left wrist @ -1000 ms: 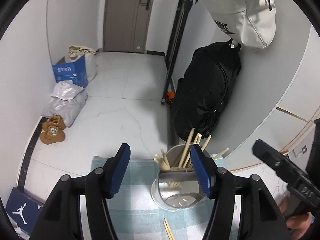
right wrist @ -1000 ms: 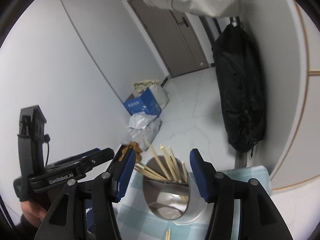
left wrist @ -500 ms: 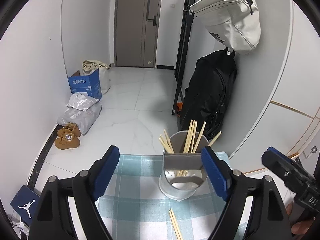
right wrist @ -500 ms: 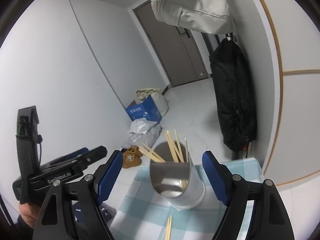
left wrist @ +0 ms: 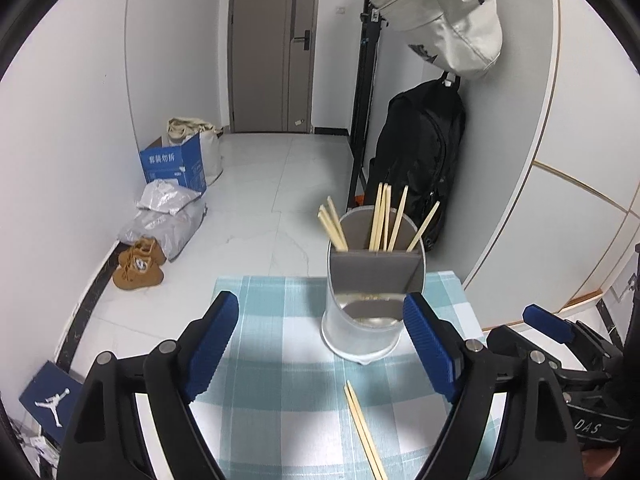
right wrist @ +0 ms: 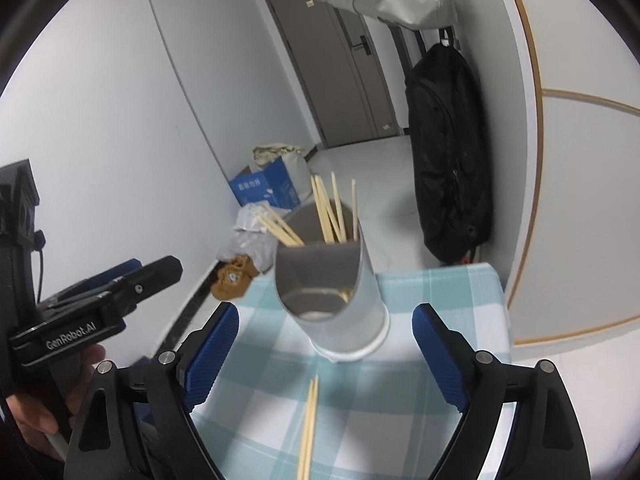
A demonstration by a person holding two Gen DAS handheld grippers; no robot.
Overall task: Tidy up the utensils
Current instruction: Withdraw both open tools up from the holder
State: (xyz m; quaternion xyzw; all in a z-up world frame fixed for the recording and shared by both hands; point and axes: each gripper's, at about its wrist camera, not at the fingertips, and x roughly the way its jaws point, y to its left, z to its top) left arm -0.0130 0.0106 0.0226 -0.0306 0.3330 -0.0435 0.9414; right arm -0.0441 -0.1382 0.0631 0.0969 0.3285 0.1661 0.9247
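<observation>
A grey cylindrical utensil holder point(left wrist: 370, 312) stands upright on a teal checked cloth point(left wrist: 280, 400). Several wooden chopsticks point(left wrist: 384, 216) stand in its rear compartment. A pair of chopsticks point(left wrist: 364, 428) lies flat on the cloth in front of it. My left gripper point(left wrist: 320, 344) is open and empty, pulled back from the holder. In the right wrist view the holder point(right wrist: 332, 292), the standing chopsticks point(right wrist: 328, 212) and the loose pair point(right wrist: 309, 424) show too. My right gripper point(right wrist: 326, 348) is open and empty, just short of the holder.
The cloth's far edge drops to a white tiled floor point(left wrist: 256, 184) with a blue box point(left wrist: 174, 164), bags and brown shoes point(left wrist: 138, 266). A black backpack point(left wrist: 420, 152) hangs by the wall on the right. The other gripper shows in each view at the side point(right wrist: 92, 304).
Both grippers have pulled back from the holder and opened wider. The holder now stands free between the fingers, and more of the loose chopstick pair shows.
</observation>
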